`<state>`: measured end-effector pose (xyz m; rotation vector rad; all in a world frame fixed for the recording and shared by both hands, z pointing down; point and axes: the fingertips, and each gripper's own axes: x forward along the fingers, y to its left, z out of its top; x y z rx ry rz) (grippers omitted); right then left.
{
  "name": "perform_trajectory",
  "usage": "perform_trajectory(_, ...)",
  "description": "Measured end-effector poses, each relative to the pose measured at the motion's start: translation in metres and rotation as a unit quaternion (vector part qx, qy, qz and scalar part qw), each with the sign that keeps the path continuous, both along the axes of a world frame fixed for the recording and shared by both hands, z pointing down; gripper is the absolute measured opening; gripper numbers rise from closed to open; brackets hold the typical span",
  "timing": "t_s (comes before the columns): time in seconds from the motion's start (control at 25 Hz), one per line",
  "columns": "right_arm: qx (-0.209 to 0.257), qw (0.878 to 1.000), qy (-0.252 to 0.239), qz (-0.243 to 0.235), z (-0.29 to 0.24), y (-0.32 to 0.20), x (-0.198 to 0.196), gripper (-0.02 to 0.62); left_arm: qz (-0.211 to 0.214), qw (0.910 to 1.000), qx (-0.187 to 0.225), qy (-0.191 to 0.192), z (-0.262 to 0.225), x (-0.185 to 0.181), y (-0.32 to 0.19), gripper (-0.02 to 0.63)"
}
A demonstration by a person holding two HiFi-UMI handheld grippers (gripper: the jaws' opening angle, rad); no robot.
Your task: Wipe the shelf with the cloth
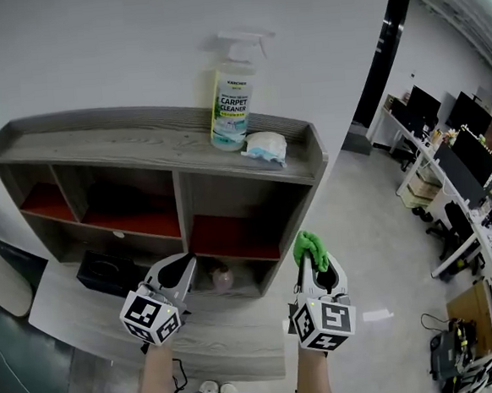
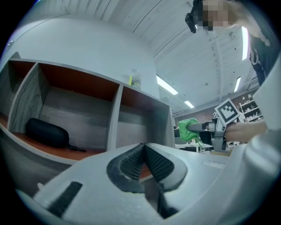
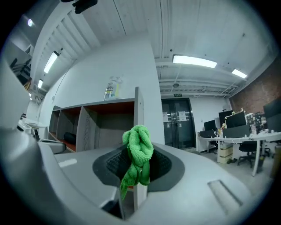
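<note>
Item 1, green cloth [image 3: 138, 151]: clenched in your right hand-held gripper [image 1: 312, 264], near side of the shelf [image 1: 123, 143], not yet touching; left hand-held gripper [image 1: 186, 264] closed, empty; approach step, so next bring the cloth onto a board.

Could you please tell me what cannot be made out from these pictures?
1. Pinkish thing in a lower compartment of the shelf, head view: too dim and small to identify.
2. Fine print on the spray bottle: too small in every view.
3. White packet beside it, head view: label too small to read.
4. Full extent of the green cloth: bunched up in the right gripper.
</note>
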<state>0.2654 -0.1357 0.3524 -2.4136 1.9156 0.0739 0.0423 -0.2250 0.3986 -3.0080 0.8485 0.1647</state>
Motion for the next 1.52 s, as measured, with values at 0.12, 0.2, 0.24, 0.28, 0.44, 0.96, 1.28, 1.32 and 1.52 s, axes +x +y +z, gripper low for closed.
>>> perform_trajectory(0.12,0.000,1.000,-0.005,0.003,0.010,0.013,0.006,0.103,0.003,1.0000,0.001,-0.002,0.001,0.002,0.004,-0.002)
perform_trajectory(0.2,-0.001,1.000,-0.010,0.001,0.016,0.017,0.006,0.103,0.004,1.0000,0.003,-0.003,0.000,0.003,0.007,-0.002)
perform_trajectory(0.24,0.001,1.000,-0.011,-0.001,0.017,0.019,0.006,0.103,0.004,1.0000,0.005,-0.004,-0.001,0.003,0.007,-0.002)
perform_trajectory(0.28,0.003,1.000,-0.010,-0.002,0.016,0.020,0.005,0.103,0.004,1.0000,0.006,-0.004,-0.002,0.002,0.008,-0.002)
perform_trajectory(0.44,0.012,1.000,-0.015,-0.014,0.012,0.022,-0.001,0.103,-0.001,1.0000,0.006,-0.005,-0.002,-0.003,0.009,-0.002)
perform_trajectory(0.96,0.003,0.999,-0.015,-0.034,0.020,0.024,-0.006,0.100,0.001,1.0000,0.001,-0.003,0.001,-0.005,0.016,-0.002)
perform_trajectory(1.28,0.002,0.999,-0.017,-0.047,0.021,0.022,-0.012,0.100,0.002,1.0000,0.000,-0.004,0.003,-0.007,0.017,-0.002)
perform_trajectory(1.32,0.002,0.999,-0.017,-0.048,0.022,0.021,-0.013,0.100,0.001,1.0000,0.000,-0.004,0.003,-0.007,0.016,-0.002)
perform_trajectory(1.52,-0.001,0.999,-0.017,-0.052,0.023,0.018,-0.016,0.101,0.001,1.0000,-0.001,-0.003,0.003,-0.009,0.013,-0.002)
